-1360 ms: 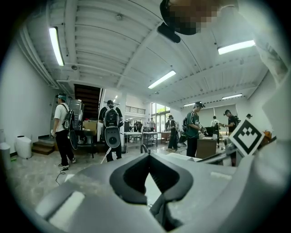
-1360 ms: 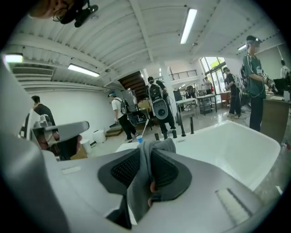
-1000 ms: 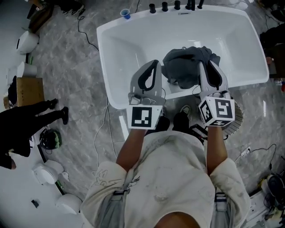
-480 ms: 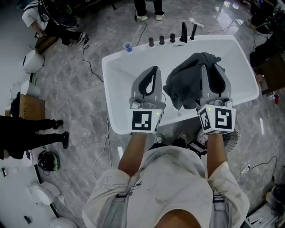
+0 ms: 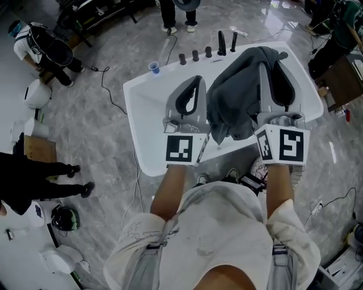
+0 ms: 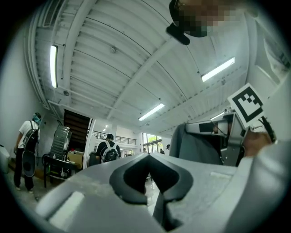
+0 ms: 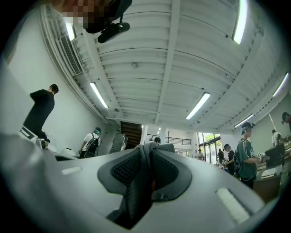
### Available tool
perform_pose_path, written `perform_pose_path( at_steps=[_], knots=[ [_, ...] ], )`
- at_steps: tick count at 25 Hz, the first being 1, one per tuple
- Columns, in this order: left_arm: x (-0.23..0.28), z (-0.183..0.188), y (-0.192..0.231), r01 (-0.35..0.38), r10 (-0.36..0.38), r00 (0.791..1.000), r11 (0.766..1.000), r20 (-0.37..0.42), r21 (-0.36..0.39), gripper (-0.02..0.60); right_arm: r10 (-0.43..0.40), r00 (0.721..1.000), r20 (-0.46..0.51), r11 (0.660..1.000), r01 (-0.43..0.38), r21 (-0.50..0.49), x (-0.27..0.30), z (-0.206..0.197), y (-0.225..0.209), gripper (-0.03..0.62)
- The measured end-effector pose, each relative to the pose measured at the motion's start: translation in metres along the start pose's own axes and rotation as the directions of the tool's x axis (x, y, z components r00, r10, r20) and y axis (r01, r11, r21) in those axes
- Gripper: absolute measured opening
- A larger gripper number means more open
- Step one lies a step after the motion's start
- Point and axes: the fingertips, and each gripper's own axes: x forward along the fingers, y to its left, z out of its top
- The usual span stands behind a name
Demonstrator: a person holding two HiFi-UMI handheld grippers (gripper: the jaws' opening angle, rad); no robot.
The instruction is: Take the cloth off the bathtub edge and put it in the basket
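My right gripper (image 5: pixel 271 61) is shut on a dark grey cloth (image 5: pixel 233 105), which hangs free above the white bathtub (image 5: pixel 142 119). In the right gripper view the cloth (image 7: pixel 138 182) is pinched between the jaws (image 7: pixel 145 148) and droops toward the camera. My left gripper (image 5: pixel 195 80) is raised beside the cloth's left side, shut with nothing in it (image 6: pixel 148 154). The left gripper view shows the cloth (image 6: pixel 195 145) hanging from the right gripper (image 6: pixel 225 132). A ribbed round thing (image 5: pixel 258 167) near my feet may be the basket; it is mostly hidden.
A blue cup (image 5: pixel 153 67) and black tap fittings (image 5: pixel 207 52) stand on the tub's far rim. Cables (image 5: pixel 136 187) lie on the marble floor to the left. People stand beyond the tub (image 5: pixel 176 14) and at the far left (image 5: pixel 34 175).
Both grippers have risen. The cloth has come up off the tub edge with the right gripper and now hangs in the air.
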Motion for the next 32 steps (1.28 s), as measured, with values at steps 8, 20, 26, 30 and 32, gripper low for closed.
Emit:
perform_pose_path(
  at_steps=[8, 20, 26, 30, 32],
  knots=[
    [0.003, -0.003, -0.007, 0.042, -0.043, 0.999, 0.998, -0.006, -0.048, -0.003, -0.083, 0.996, -0.012, 0.996, 0.083, -0.019, -0.014, 0.006, -0.013, 0.084],
    [0.013, -0.020, -0.073, 0.245, -0.247, 0.969, 0.962, -0.005, -0.122, -0.003, -0.311, 0.948, -0.070, 0.949, 0.306, -0.080, -0.077, 0.001, -0.062, 0.084],
    [0.024, -0.017, -0.116, 0.338, -0.338, 0.941, 0.932, 0.018, -0.134, -0.003, -0.423, 0.903, -0.070, 0.903, 0.414, -0.119, -0.117, 0.012, -0.101, 0.084],
    [0.032, -0.016, -0.153, 0.399, -0.402, 0.916, 0.904, 0.015, -0.155, -0.003, -0.494, 0.868, -0.061, 0.865, 0.482, -0.143, -0.146, 0.022, -0.131, 0.084],
    [0.036, -0.018, -0.171, 0.430, -0.432, 0.901, 0.889, 0.017, -0.157, -0.003, -0.528, 0.847, -0.056, 0.843, 0.515, -0.156, -0.161, 0.026, -0.145, 0.085]
  ],
)
